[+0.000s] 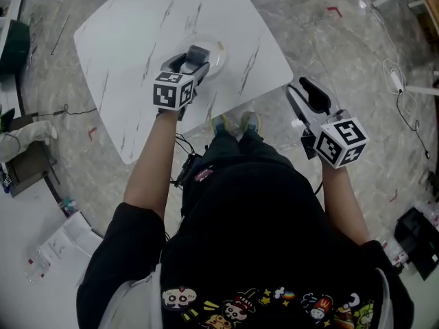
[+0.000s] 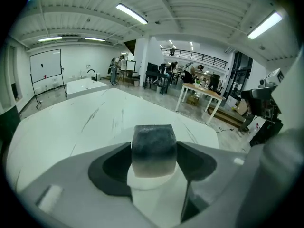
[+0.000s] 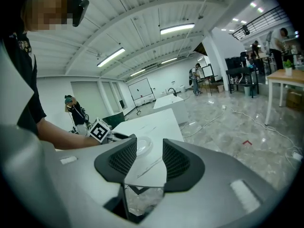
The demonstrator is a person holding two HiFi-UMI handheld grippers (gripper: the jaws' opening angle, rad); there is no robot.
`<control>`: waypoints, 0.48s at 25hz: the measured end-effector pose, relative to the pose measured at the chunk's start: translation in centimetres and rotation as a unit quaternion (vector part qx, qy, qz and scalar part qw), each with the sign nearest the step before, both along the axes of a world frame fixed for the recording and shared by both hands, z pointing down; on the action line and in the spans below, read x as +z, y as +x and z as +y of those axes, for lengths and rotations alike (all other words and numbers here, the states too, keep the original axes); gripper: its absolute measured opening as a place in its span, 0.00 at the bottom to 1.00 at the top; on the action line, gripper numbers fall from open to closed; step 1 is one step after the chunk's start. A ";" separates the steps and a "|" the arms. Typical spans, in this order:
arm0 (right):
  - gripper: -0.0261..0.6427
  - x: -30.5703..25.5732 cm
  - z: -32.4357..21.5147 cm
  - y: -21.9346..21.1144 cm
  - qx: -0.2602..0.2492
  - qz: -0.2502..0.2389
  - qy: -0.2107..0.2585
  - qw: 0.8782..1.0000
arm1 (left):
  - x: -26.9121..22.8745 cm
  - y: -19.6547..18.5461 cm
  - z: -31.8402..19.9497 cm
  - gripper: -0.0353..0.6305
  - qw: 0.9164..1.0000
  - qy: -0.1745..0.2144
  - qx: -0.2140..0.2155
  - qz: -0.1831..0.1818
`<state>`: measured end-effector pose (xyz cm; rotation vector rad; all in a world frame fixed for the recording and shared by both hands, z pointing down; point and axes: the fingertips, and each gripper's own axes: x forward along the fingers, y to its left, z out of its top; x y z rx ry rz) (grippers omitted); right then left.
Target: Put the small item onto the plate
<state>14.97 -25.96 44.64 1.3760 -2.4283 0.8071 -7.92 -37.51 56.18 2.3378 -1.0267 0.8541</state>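
A small grey block (image 2: pixel 153 148), dark on top and paler below, sits between the two jaws of my left gripper (image 2: pixel 153 163), which is shut on it. In the head view the left gripper (image 1: pixel 191 62) hovers over a white plate (image 1: pixel 218 49) near the middle of the white marble table (image 1: pixel 137 26), with the block (image 1: pixel 198 51) at its tip. The plate's white surface (image 2: pixel 151 182) shows just under the block. My right gripper (image 1: pixel 307 94) hangs off the table's right corner, above the floor, open and empty. Between its jaws the right gripper (image 3: pixel 145 158) view shows the plate (image 3: pixel 142 144).
The table's near edge (image 1: pixel 226 108) is close to the person's shoes (image 1: pixel 236 123). Cables (image 1: pixel 401 88) trail over the marble floor at the right. People and desks (image 2: pixel 199 87) stand far back in the hall. Papers (image 1: pixel 65 242) lie on the floor at lower left.
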 end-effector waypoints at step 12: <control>0.33 0.8 -0.1 0.1 0.065 0.002 -0.020 0.998 | 3.8 0.3 -2.5 0.50 0.997 -0.047 0.043 -0.036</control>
